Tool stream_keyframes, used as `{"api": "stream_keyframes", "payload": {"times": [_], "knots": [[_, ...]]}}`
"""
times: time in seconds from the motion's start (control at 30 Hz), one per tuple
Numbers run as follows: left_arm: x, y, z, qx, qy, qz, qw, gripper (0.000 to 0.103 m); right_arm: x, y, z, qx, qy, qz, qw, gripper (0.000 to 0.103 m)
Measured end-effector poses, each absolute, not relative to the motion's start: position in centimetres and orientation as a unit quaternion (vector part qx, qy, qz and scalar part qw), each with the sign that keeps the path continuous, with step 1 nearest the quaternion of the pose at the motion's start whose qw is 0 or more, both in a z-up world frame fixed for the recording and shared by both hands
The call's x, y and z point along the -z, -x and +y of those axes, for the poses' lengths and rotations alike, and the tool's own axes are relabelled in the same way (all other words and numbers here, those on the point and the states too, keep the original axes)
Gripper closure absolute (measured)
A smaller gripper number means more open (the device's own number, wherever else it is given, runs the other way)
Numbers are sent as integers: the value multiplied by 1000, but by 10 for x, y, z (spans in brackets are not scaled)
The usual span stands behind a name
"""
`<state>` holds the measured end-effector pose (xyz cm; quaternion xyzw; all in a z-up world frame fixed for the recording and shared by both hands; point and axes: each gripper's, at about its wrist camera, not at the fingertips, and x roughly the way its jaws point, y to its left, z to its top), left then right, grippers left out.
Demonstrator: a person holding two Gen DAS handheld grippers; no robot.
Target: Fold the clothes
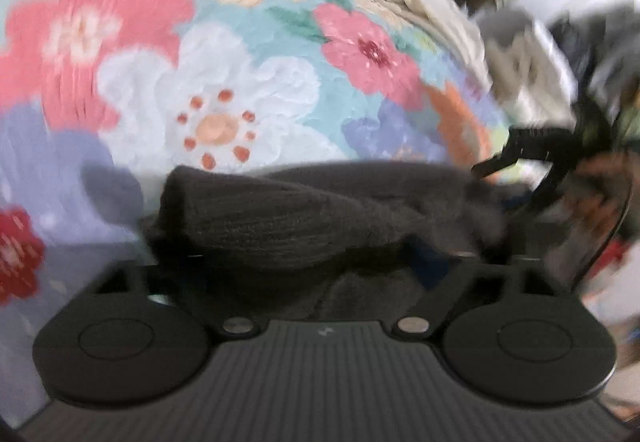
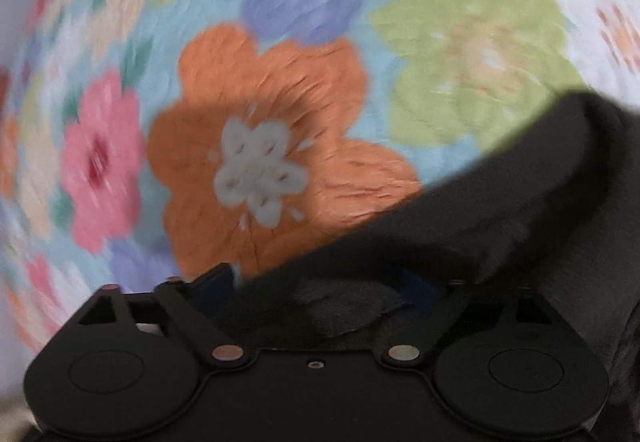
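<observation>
A dark grey ribbed knit garment (image 1: 304,217) is bunched across my left gripper (image 1: 320,262), which is shut on it; the cloth hides the fingers. In the right wrist view the same dark garment (image 2: 500,209) drapes from the right side down over my right gripper (image 2: 332,294), which is shut on its edge; the fingertips are mostly covered. Both grippers hold it above a floral bedspread (image 1: 224,81), which also shows in the right wrist view (image 2: 260,145). Both views are motion-blurred.
A beige cloth (image 1: 432,5) lies at the far edge of the bedspread. Blurred clutter and white shapes (image 1: 540,41) stand beyond it at the right. The other gripper's black frame (image 1: 532,149) shows at the right.
</observation>
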<state>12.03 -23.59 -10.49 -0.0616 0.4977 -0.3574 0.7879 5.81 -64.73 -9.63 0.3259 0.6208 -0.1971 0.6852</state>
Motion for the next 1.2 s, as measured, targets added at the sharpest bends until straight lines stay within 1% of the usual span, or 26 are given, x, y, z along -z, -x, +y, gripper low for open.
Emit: {"api": "stream_keyframes", "payload": {"times": [0.03, 0.07, 0.1, 0.17, 0.23, 0.3, 0.33, 0.4, 0.43, 0.53, 0.67, 0.73, 0.77, 0.8, 0.83, 0.9, 0.93, 1.0, 1.07, 1.1, 1.13, 1.17, 1.2], "knots": [[104, -116, -238, 359, 49, 488, 794, 56, 97, -60, -633, 209, -292, 621, 696, 7], [103, -114, -238, 365, 49, 483, 794, 77, 97, -62, -619, 222, -260, 618, 708, 8], [102, -112, -238, 374, 55, 480, 791, 84, 97, -61, -607, 229, -232, 611, 721, 11], [98, -109, -237, 374, 48, 470, 798, 86, 93, -58, -589, 222, -192, 591, 751, 24], [91, -102, -240, 369, 24, 452, 812, 87, 83, -50, -580, 206, -189, 570, 773, 69], [85, -97, -244, 363, 2, 437, 823, 88, 75, -41, -573, 195, -188, 552, 788, 83], [83, -95, -246, 360, -7, 430, 828, 88, 71, -36, -571, 191, -187, 542, 796, 87], [75, -91, -248, 351, -21, 414, 839, 88, 61, -24, -567, 175, -162, 507, 829, 89], [71, -90, -248, 347, -30, 405, 846, 89, 55, -21, -565, 166, -147, 490, 843, 94], [58, -87, -246, 333, -46, 380, 862, 90, 39, -15, -572, 155, -145, 444, 870, 94], [45, -97, -237, 319, -15, 372, 871, 90, 20, -25, -578, 150, -131, 403, 893, 95], [36, -100, -238, 298, -43, 344, 889, 90, 8, -31, -580, 140, -123, 385, 904, 95], [31, -101, -237, 291, -51, 332, 896, 90, 1, -37, -579, 137, -122, 369, 911, 98], [24, -105, -232, 289, -41, 325, 900, 90, -8, -40, -576, 126, -119, 347, 922, 101], [16, -111, -224, 290, -21, 320, 901, 90, -18, -43, -573, 114, -116, 323, 932, 101], [2, -118, -211, 277, 8, 310, 910, 93, -41, -53, -558, 101, -73, 288, 950, 101], [-3, -118, -207, 267, 10, 300, 916, 95, -48, -59, -552, 91, -52, 284, 953, 101], [-6, -116, -205, 257, -15, 280, 925, 97, -54, -65, -547, 76, -60, 289, 953, 101], [4, -119, -205, 268, -18, 300, 915, 97, -51, -67, -543, 35, -75, 318, 944, 99], [13, -123, -202, 271, -1, 319, 908, 97, -44, -68, -540, 22, -73, 339, 938, 90], [24, -127, -199, 280, 21, 344, 896, 98, -37, -69, -538, 11, -68, 360, 930, 76], [35, -131, -196, 287, 39, 366, 884, 98, -27, -68, -536, 11, -60, 381, 923, 67], [46, -135, -194, 287, 52, 386, 875, 98, -19, -68, -536, 17, -51, 395, 917, 53]]}}
